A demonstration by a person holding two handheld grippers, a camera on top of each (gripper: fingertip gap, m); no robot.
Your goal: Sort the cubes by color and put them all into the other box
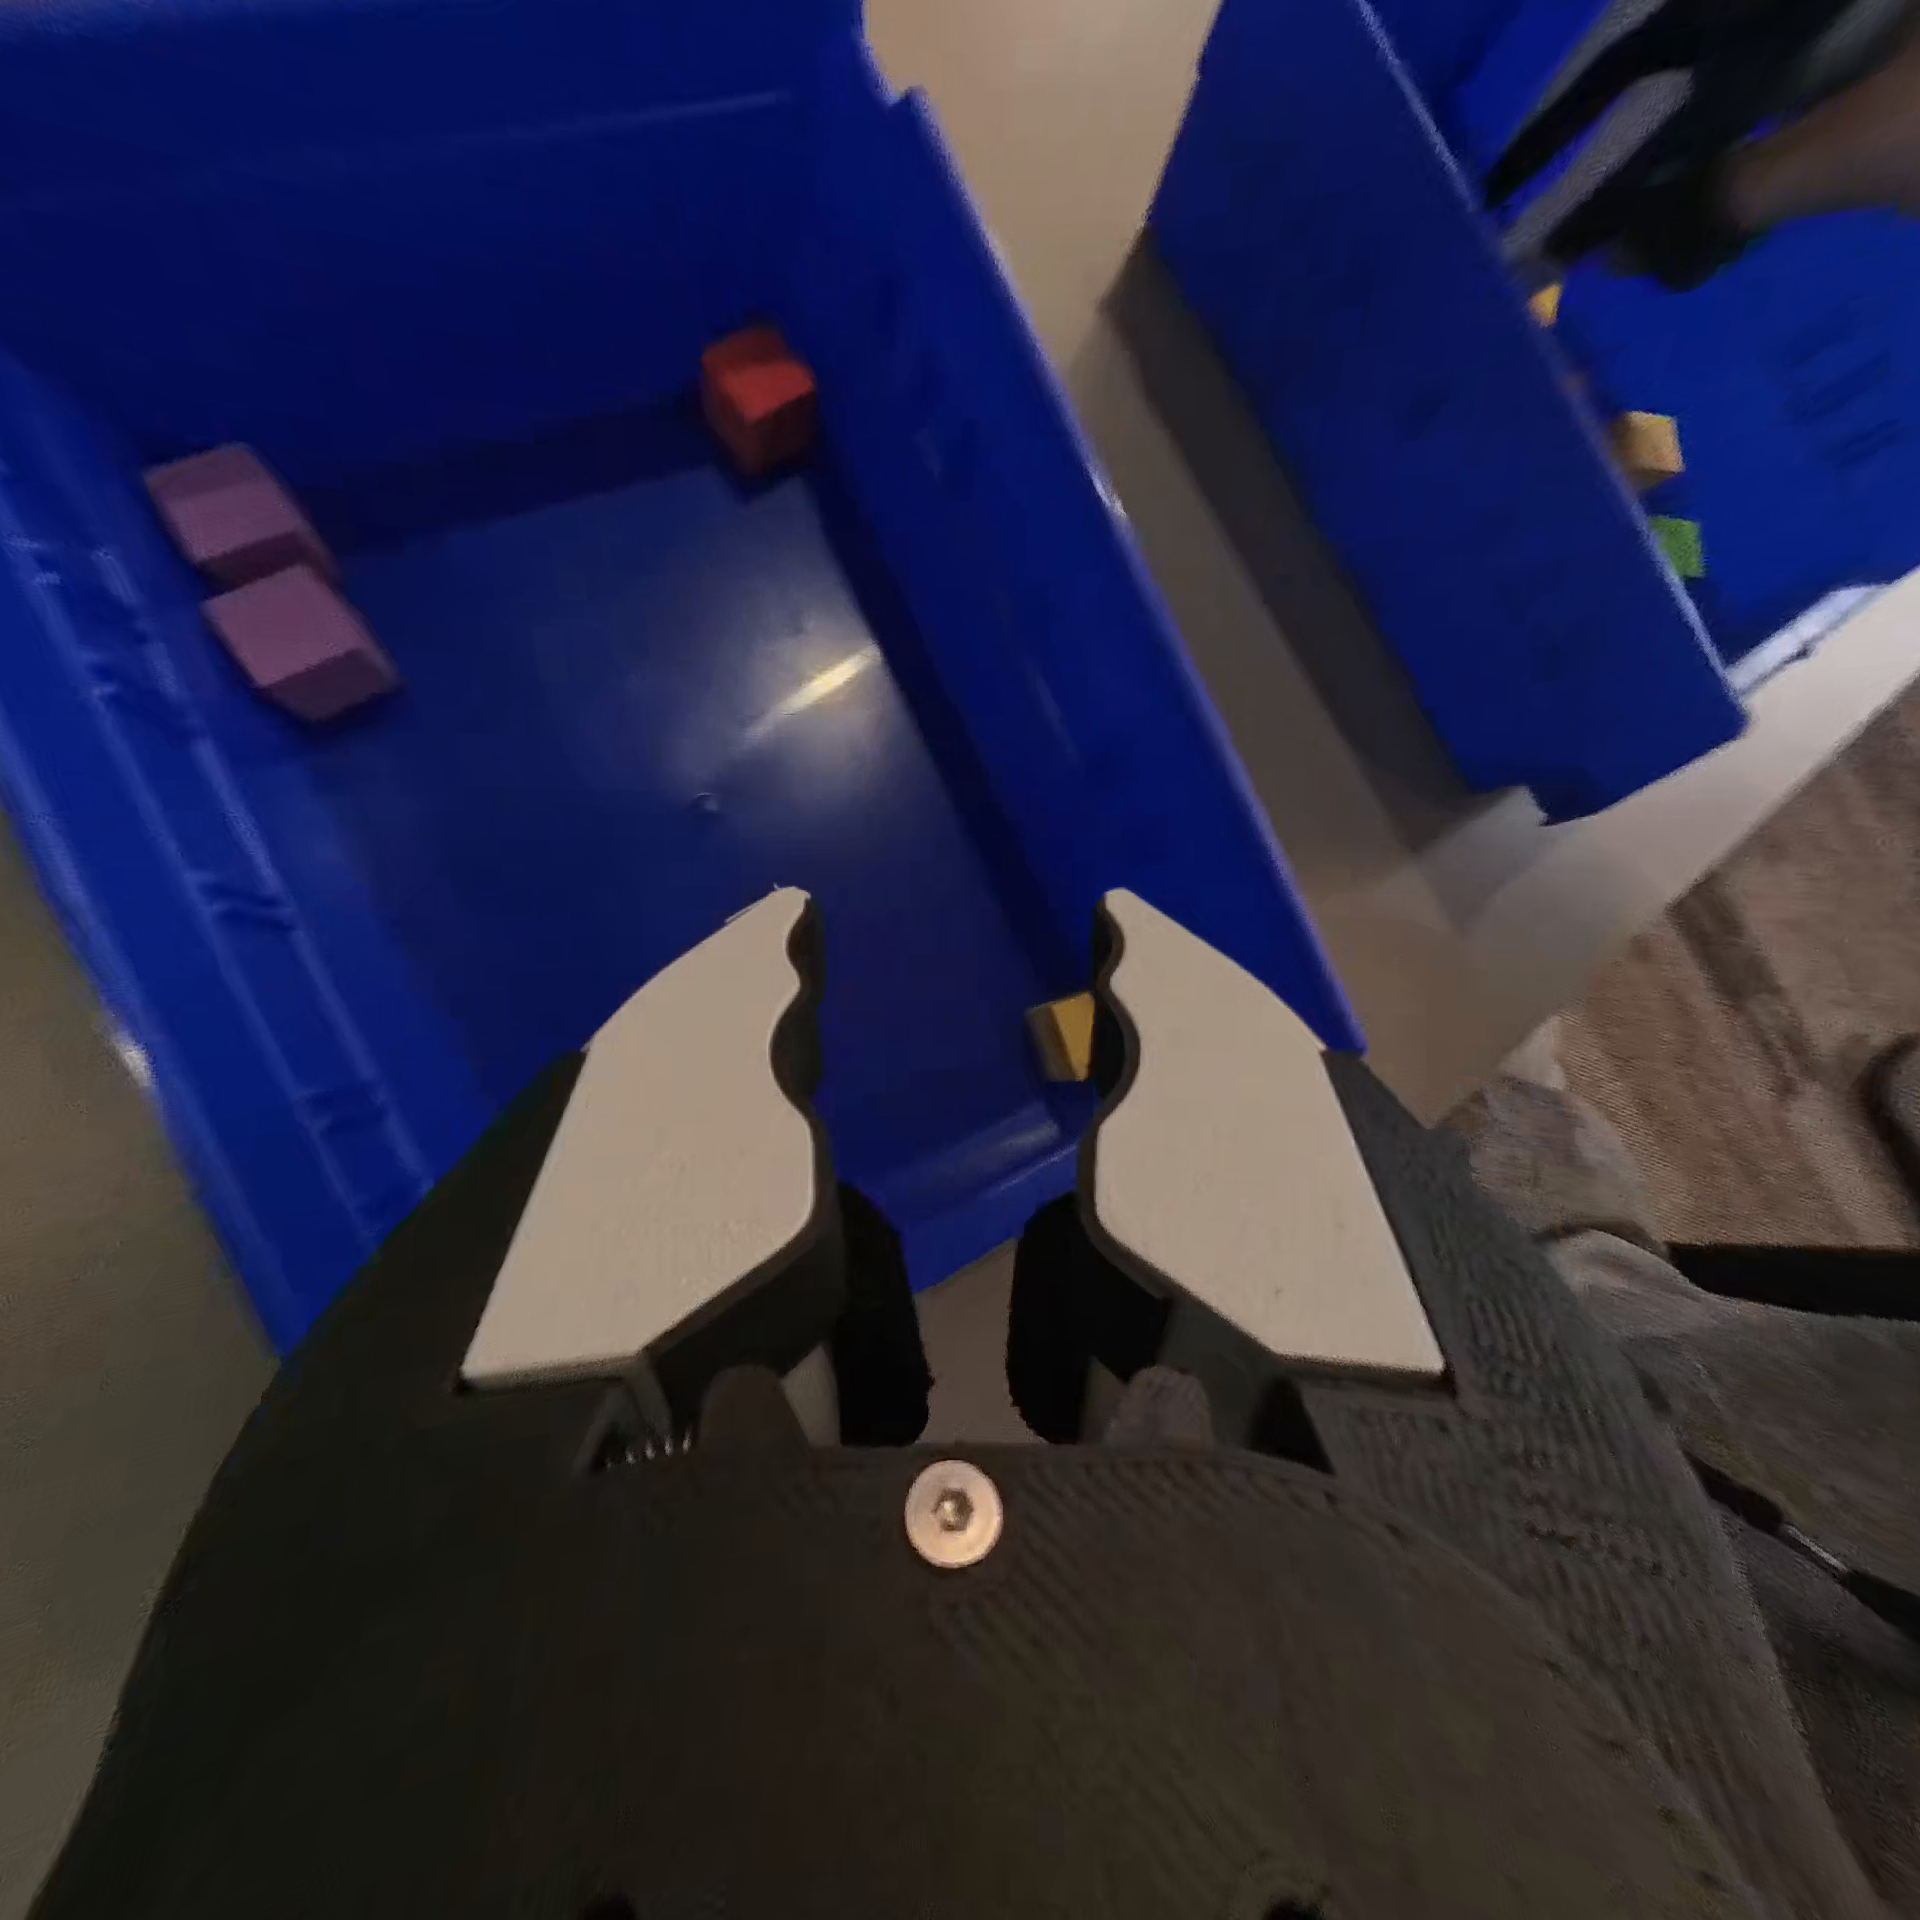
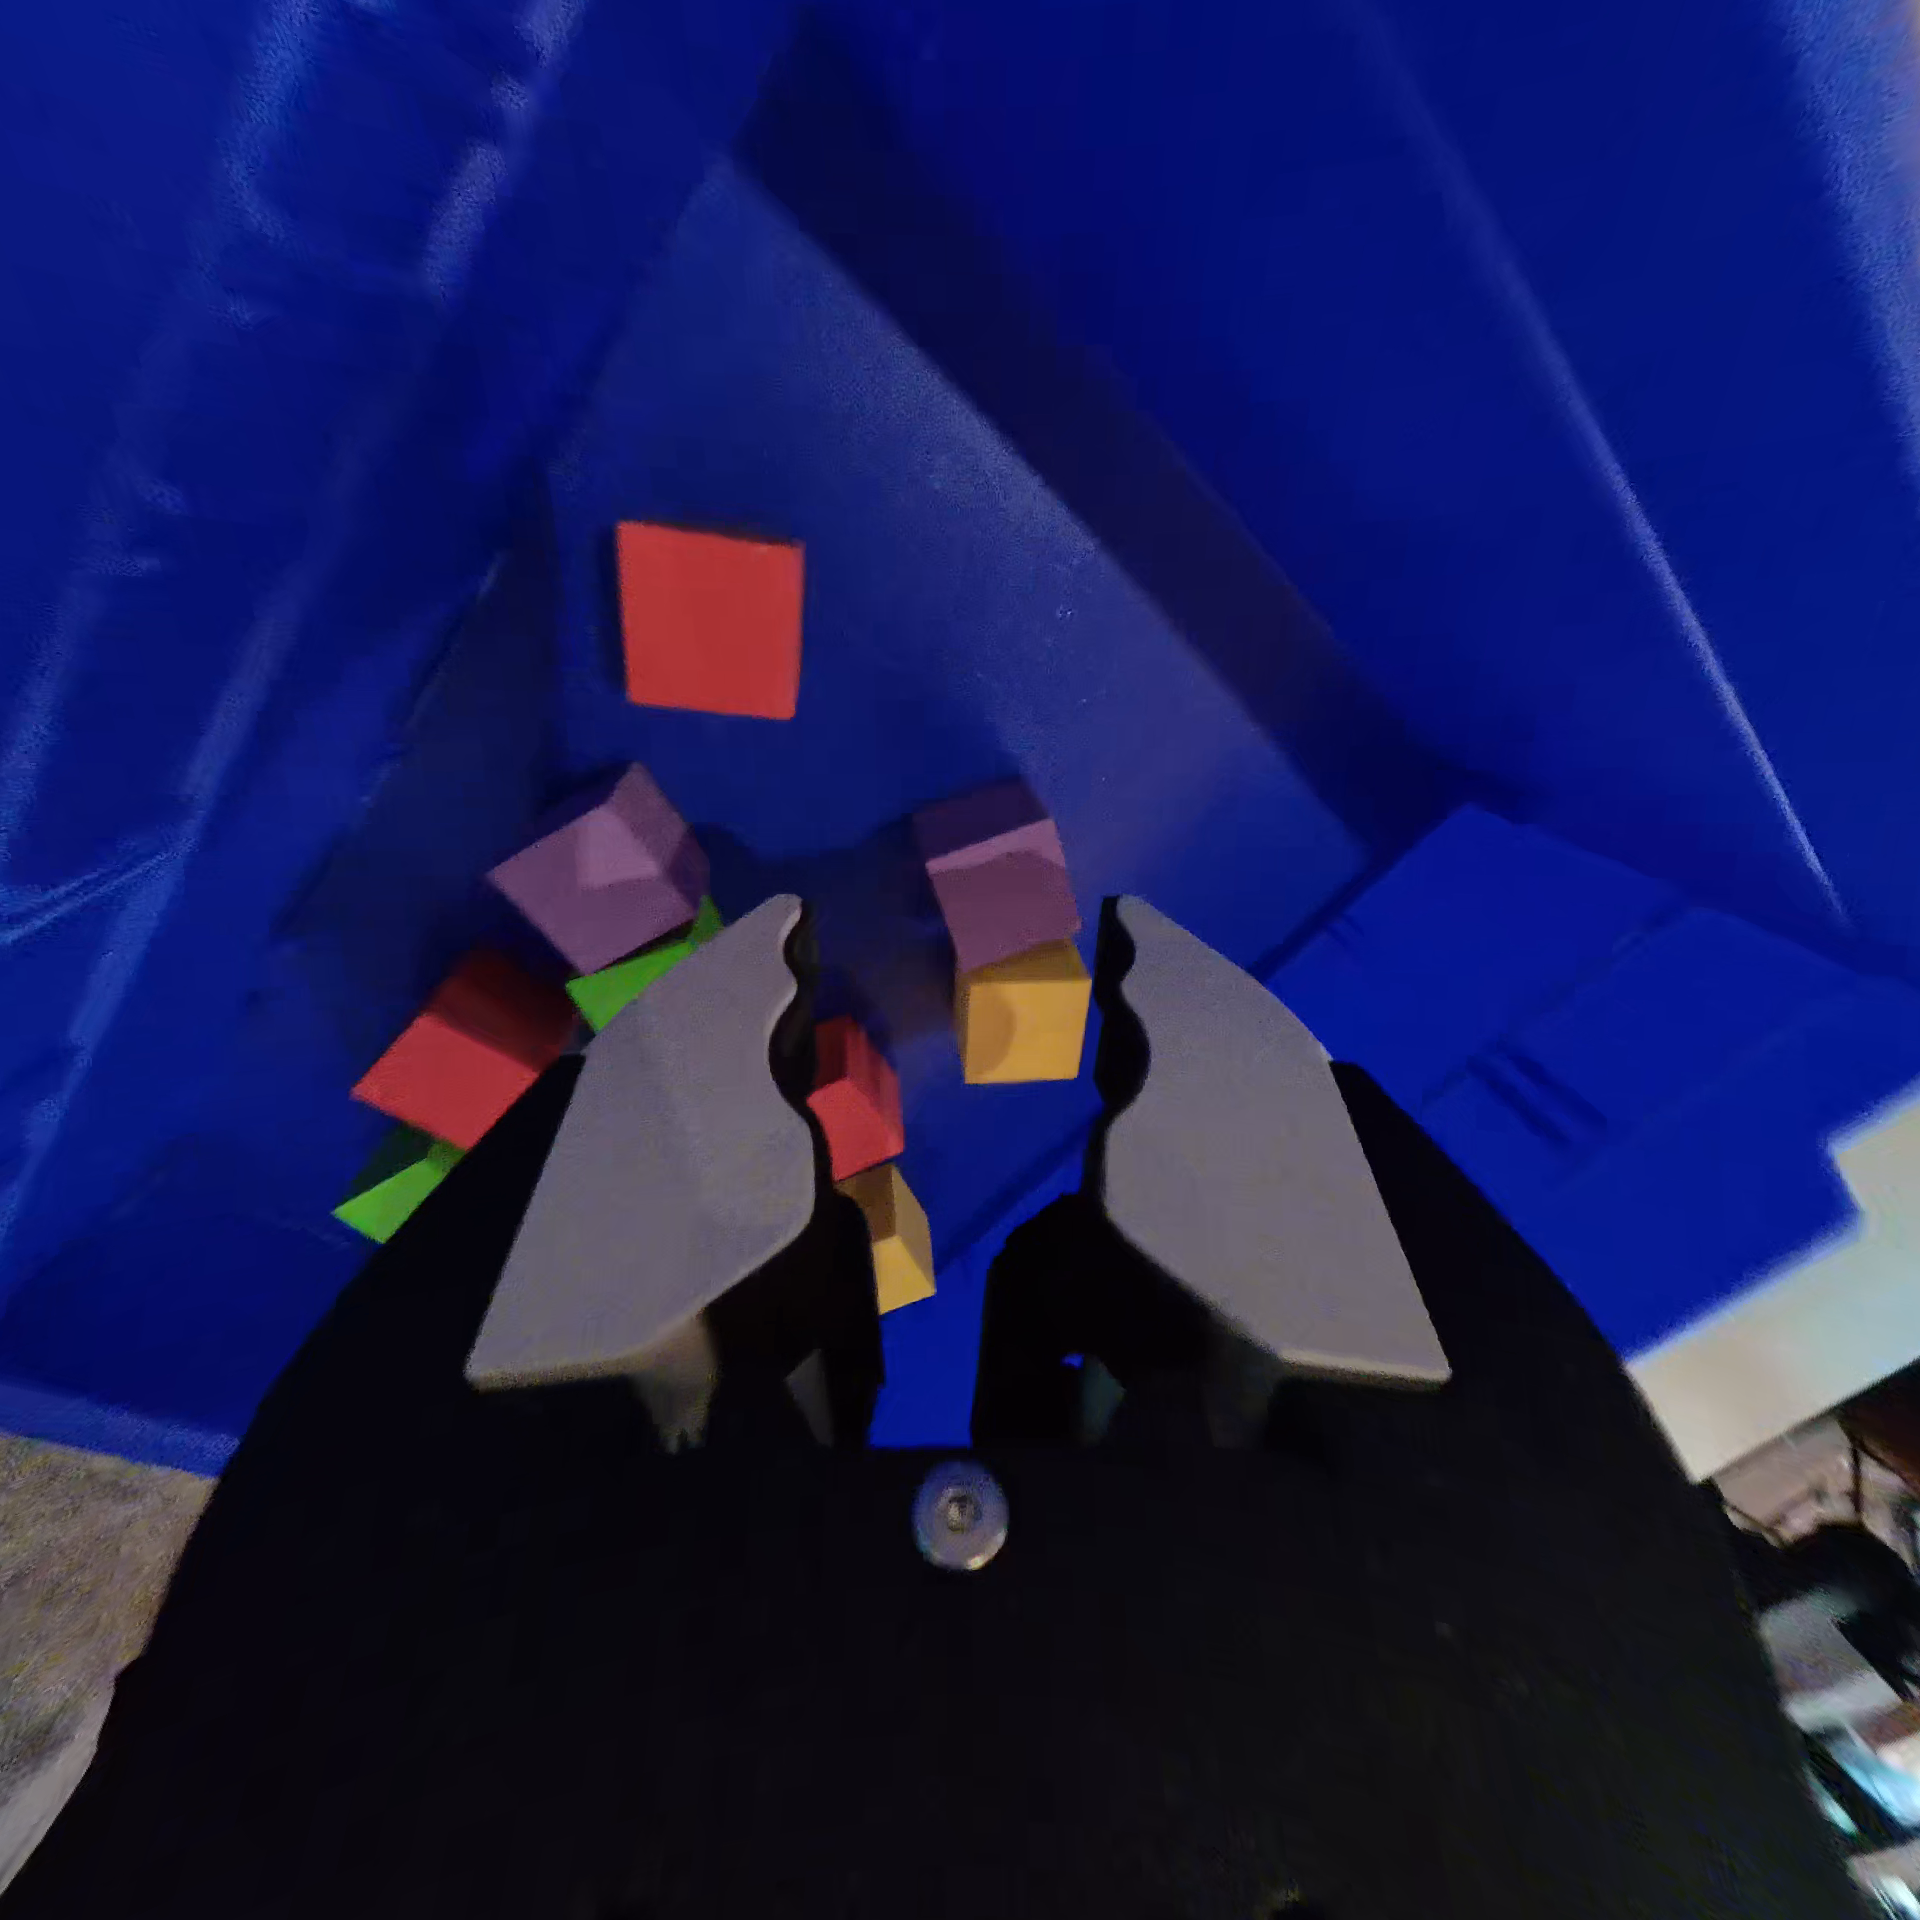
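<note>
My left gripper (image 1: 951,920) is open and empty above the near end of a blue bin (image 1: 239,914). In that bin lie two purple cubes (image 1: 296,649), a red cube (image 1: 756,400) in the far corner and a yellow cube (image 1: 1060,1039) close beside my right finger. My right gripper (image 2: 951,925) is open and reaches into a second blue bin (image 2: 1558,520). Between its fingers lie a red cube (image 2: 857,1096) and a yellow cube (image 2: 1023,1018) under a purple cube (image 2: 997,883). Several more red, purple, green and yellow cubes lie around.
The second blue bin (image 1: 1382,436) stands to the right in the left wrist view, with the other gripper (image 1: 1704,156) over it. Both bins stand on a pale table (image 1: 1070,312). Its edge runs at the right, with grey carpet (image 1: 1714,987) below.
</note>
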